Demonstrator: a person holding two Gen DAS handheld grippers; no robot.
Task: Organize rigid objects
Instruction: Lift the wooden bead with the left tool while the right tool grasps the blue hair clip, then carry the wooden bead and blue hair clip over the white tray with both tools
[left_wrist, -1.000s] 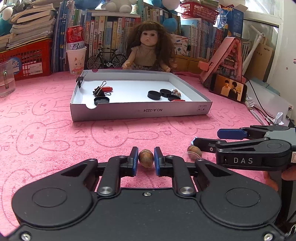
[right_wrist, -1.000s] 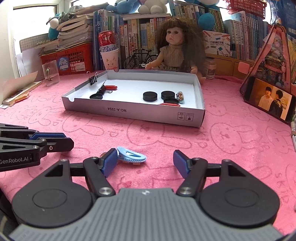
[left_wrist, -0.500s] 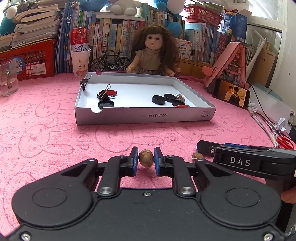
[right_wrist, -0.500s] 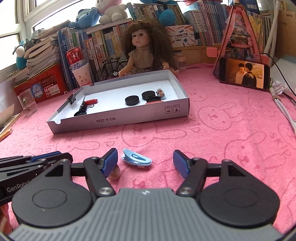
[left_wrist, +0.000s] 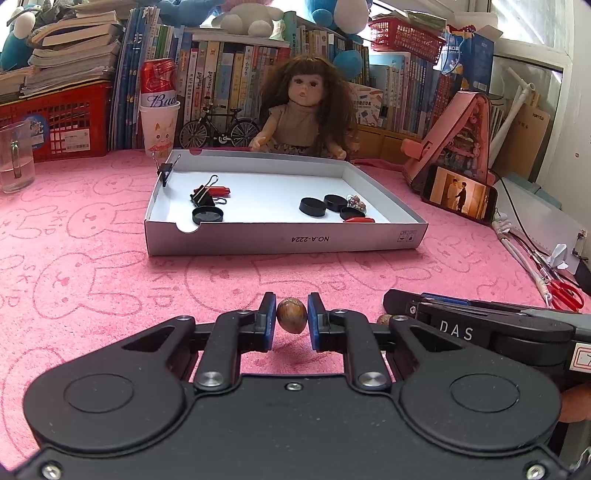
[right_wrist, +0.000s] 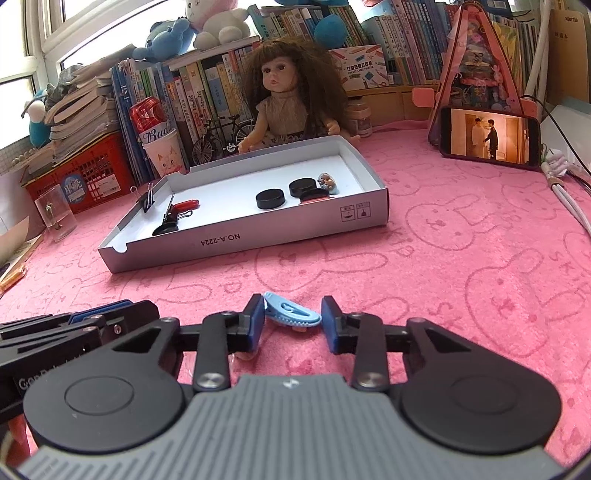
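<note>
My left gripper (left_wrist: 291, 320) is shut on a brown nut (left_wrist: 291, 319) just above the pink cloth. A second nut (left_wrist: 384, 319) lies to its right, beside the right gripper's fingers. In the right wrist view, my right gripper (right_wrist: 292, 319) is closing around a light blue clip (right_wrist: 291, 314) lying on the cloth. The left pad touches the clip and the right pad is a sliver away from it. Farther back stands a white cardboard tray (left_wrist: 284, 240) holding binder clips (left_wrist: 203, 195), black round caps (left_wrist: 313, 206) and small red pieces. The tray (right_wrist: 240, 242) also shows in the right wrist view.
Behind the tray sits a doll (left_wrist: 303, 110). A phone (left_wrist: 458, 194) leans on a pink stand at the right, with cables and red scissors (left_wrist: 565, 293) near the right edge. A glass cup (left_wrist: 14, 162), a red basket (left_wrist: 55, 122) and rows of books line the back.
The right gripper's jaws have narrowed from wide apart to close around the blue clip, and its view has rolled. The left gripper has kept still, holding the nut.
</note>
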